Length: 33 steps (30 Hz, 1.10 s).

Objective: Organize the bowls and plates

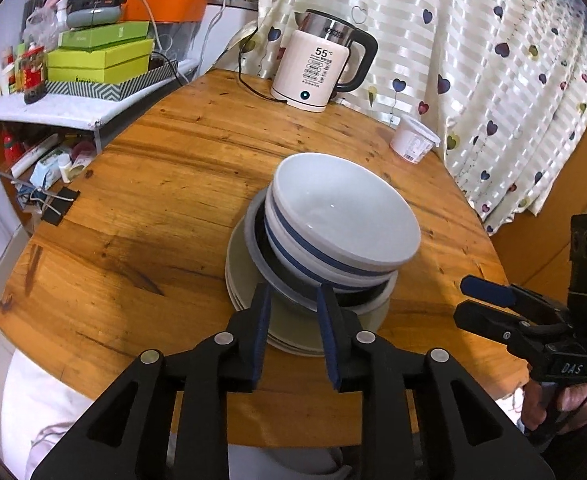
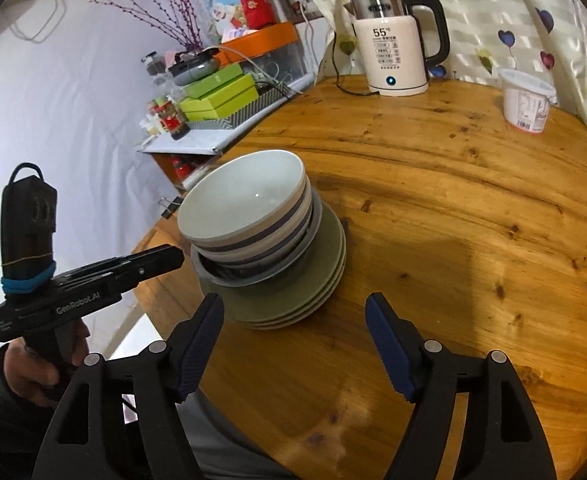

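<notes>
One stack holds all the dishes on the round wooden table [image 1: 165, 184]: green plates [image 1: 245, 280] at the bottom, a grey dish [image 1: 289, 288] with a dark inside on them, and white bowls [image 1: 345, 216] with blue bands nested on top. The stack sits near the table's front edge, toward its left side in the right wrist view, and the bowls lean a little off upright.

The left gripper [image 1: 295, 300] has its jaws at a narrow gap, their blue pads set against the near edge of the plates (whether they touch the rim I cannot tell). Nothing sits between the pads.

The right gripper [image 2: 295, 312] hangs over bare table just right of the stack, jaws wide apart and holding nothing; its left pad lies close beside the plates' rim. In the left wrist view it shows at the far right, clear of the dishes.

At the back of the table stands a white kettle [image 1: 321, 68] reading 55, its cord trailing behind. A white tub [image 1: 413, 140] stands to its right, near the heart-printed curtain [image 1: 493, 60]. A shelf [image 1: 53, 108] with green boxes [image 1: 101, 60] borders the table's left side, and a black binder clip [image 1: 59, 206] lies at that edge.
</notes>
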Available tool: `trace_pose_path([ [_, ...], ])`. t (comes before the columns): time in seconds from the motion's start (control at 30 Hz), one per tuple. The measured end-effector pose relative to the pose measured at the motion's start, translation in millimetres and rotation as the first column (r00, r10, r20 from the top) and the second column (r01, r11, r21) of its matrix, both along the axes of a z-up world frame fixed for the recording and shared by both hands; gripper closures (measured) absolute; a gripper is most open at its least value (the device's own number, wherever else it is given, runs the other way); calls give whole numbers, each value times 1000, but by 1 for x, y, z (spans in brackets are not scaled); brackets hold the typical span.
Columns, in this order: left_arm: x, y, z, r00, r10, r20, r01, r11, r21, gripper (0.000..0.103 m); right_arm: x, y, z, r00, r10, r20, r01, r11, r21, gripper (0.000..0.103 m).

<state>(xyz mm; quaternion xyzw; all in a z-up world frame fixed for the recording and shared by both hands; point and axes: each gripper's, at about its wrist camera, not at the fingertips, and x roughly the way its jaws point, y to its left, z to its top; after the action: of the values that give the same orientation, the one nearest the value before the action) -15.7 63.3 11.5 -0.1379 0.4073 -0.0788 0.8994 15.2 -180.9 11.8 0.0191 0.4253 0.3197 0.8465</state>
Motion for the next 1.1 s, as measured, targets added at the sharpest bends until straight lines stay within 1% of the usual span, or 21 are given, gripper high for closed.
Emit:
trace_pose_path([
  [0.03,-1,-3,1,1000,0,2,0,1000,15,73,-2,0,0,1000,-3,4,3,1000,-4,29],
  [0.07,-2,-4,1,1000,0,3,0,1000,20,62,-4,0,1,1000,-9,12,9,1000,-16,29],
  [0.1,-3,-6,2,1000,0,4,0,1000,21,55,-6,0,1,1000,-13,18,14,1000,-28,29],
  [0.17,-5,-10,3,1000,-1,11,1,999,38,54,-10,1,2,999,-19,38,21,998,-52,29],
  [0.23,-7,-17,7,1000,-3,26,1,998,70,54,-14,0,5,999,-13,51,15,999,-45,29],
  [0.33,-10,-23,10,999,-4,41,0,996,94,54,-19,0,10,994,-6,107,12,998,-60,28],
  [0.37,-11,-25,11,999,0,46,-5,994,108,54,-22,0,12,992,4,128,4,998,-61,27],
  [0.43,-12,-28,12,999,7,53,-14,992,124,54,-26,2,14,985,22,171,-10,997,-71,21],
  [0.47,-13,-28,12,998,11,55,-18,992,129,54,-29,4,15,979,37,201,-20,996,-83,21],
  [0.53,-13,-31,12,998,20,58,-28,989,143,54,-33,5,16,974,53,221,-32,995,-96,21],
  [0.67,-15,-35,11,997,31,70,-42,984,172,54,-32,6,14,974,69,215,-46,993,-107,21],
  [0.97,-12,-35,4,998,56,39,-63,977,202,54,-33,16,15,972,122,201,-97,987,-128,21],
  [1.1,-10,-32,2,998,60,34,-65,981,185,54,-31,23,12,972,142,187,-118,984,-134,21],
])
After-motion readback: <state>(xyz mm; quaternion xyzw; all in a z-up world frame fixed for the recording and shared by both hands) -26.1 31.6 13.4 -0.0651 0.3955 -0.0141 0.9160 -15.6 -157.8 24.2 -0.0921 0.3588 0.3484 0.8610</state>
